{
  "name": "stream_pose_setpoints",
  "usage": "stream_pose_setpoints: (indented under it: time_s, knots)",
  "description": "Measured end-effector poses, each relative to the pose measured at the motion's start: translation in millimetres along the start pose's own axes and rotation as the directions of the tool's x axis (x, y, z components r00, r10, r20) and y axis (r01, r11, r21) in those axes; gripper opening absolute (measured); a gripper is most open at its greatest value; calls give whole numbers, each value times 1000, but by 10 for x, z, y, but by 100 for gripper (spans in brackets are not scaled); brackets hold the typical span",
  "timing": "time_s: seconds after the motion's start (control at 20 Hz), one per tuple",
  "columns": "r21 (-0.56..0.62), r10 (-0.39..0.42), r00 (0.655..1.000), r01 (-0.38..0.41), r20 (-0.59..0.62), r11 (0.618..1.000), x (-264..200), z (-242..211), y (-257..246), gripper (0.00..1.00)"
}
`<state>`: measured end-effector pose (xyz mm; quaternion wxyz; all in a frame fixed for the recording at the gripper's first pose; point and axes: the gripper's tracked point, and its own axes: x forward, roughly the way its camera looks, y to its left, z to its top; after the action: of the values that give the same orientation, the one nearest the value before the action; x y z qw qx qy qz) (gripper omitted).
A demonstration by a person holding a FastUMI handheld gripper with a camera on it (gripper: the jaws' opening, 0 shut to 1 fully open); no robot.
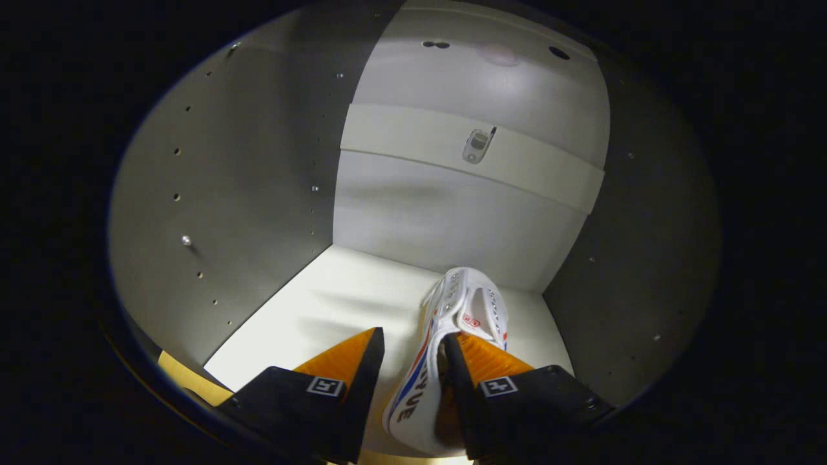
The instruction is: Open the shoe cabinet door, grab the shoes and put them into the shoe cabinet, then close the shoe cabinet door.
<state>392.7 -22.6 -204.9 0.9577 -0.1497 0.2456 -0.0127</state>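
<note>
A white shoe [470,302] with red and blue side stripes lies on the white floor [329,303] of the shoe cabinet, toe pointing at the back wall near the right rear corner. My gripper [412,336] is inside the cabinet, open. Its right finger [481,361] reaches into the shoe's heel opening. The left finger [352,361] stands off the shoe's outer side with a gap of bare floor between them. The shoe's heel is hidden behind the fingers.
The cabinet's left wall [245,194], dotted with peg holes, and the shadowed right wall [646,258] close in on both sides. The back panel [439,219] carries a horizontal rail with a small metal fitting [477,147]. Bare shelf floor lies left of the shoe.
</note>
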Motion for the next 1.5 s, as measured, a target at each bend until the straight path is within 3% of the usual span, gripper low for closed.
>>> stream_pose_setpoints:
  time_s: [0.1,0.25,0.5,0.85,1.1,1.3,1.5]
  knots:
    - [33,-15,1000,14,12,999,-124,2,-55,70]
    - [77,-29,998,25,50,997,-402,26,-111,74]
    - [116,-54,991,39,126,992,-1116,126,-59,75]
    - [165,-114,971,79,211,983,-2673,72,167,75]
    - [259,-166,949,95,269,961,-3950,-27,82,81]
    - [304,-239,923,145,300,942,-4709,-143,-265,83]
    - [330,-336,889,230,312,916,-5311,-320,-952,89]
